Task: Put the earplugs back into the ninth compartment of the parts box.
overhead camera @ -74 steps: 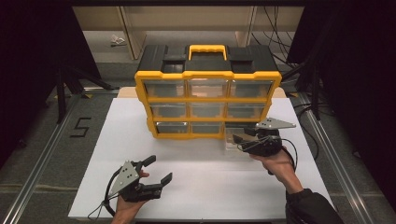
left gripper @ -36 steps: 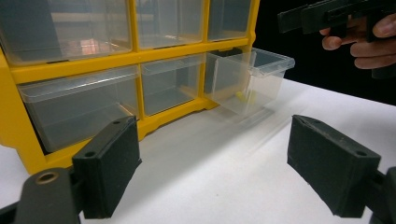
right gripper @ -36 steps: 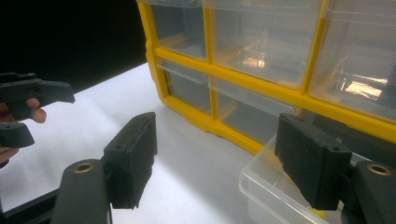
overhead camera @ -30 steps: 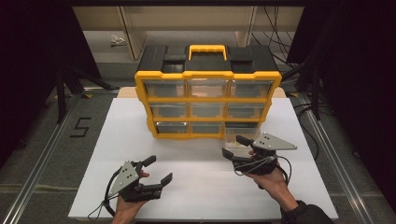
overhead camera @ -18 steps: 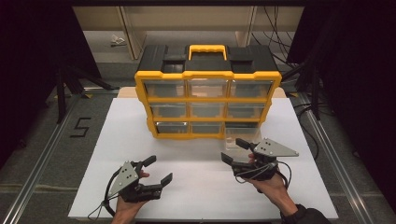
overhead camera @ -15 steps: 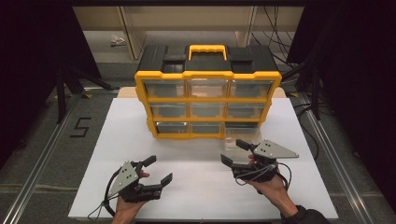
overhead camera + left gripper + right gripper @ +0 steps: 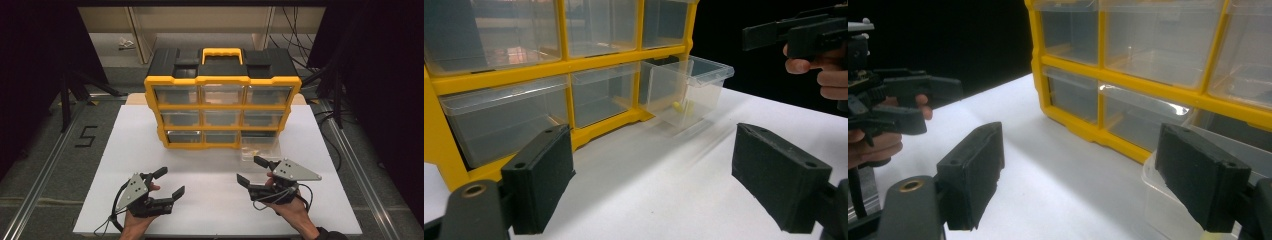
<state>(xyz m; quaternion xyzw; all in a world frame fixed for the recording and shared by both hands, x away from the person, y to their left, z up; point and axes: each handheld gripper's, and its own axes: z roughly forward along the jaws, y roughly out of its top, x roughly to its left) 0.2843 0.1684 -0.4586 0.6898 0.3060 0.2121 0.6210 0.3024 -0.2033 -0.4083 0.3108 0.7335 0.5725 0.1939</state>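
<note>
Yellow-black organizer (image 7: 222,107), clear drawer (image 7: 260,147), white table (image 7: 210,175).

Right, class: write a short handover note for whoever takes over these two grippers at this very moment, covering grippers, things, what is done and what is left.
Left gripper: open, empty, low over the white table, apart from the cabinet.
Right gripper: open, empty; its jaws have just been opening, nothing between them. It sits just in front of the pulled-out drawer.
Drawer: clear, bottom right of the yellow organizer, drawn forward onto the table, small yellow pieces inside.
Done: drawer pulled out and let go.
Left: probably deal with the yellow pieces, then push the drawer back in. The other drawers look shut.
</note>
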